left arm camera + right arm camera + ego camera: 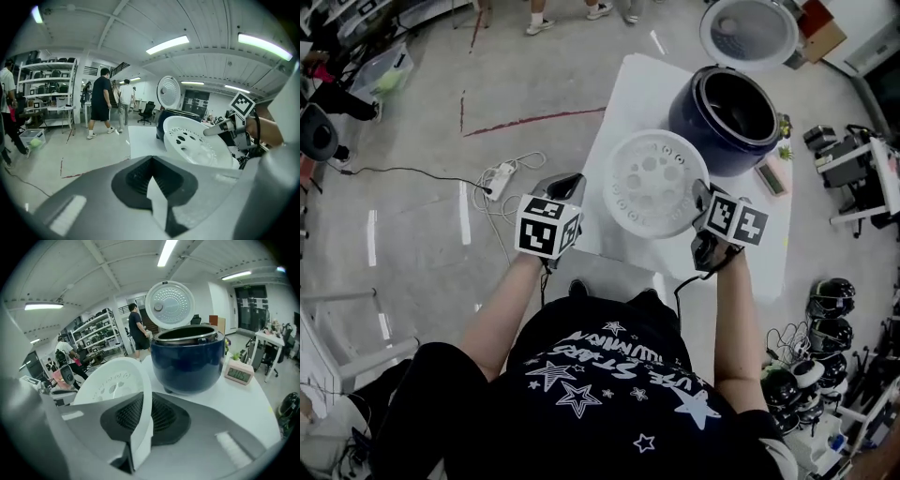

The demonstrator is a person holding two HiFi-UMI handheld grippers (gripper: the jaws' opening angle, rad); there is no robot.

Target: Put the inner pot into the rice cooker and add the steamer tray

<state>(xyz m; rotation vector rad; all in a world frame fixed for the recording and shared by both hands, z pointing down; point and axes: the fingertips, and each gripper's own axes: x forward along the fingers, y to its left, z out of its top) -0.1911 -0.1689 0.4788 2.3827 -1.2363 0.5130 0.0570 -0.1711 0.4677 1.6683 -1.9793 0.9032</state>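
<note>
Steamer tray (pixel 649 183) held up just near of the open rice cooker (pixel 733 117).
Head view: the white tray hangs over the table (pixel 628 94), one gripper on each side. Left gripper view: the left gripper (pixel 154 187) has its jaws closed on the tray's rim. Right gripper view: the right gripper (pixel 140 427) pinches the opposite rim.

Bright, even ceiling strip lights (pixel 167 44), fisheye bending with dark corners, near fingers softly blurred

The right gripper (pixel 142 425) clamps the steamer tray (pixel 111 386) by its rim.
</note>
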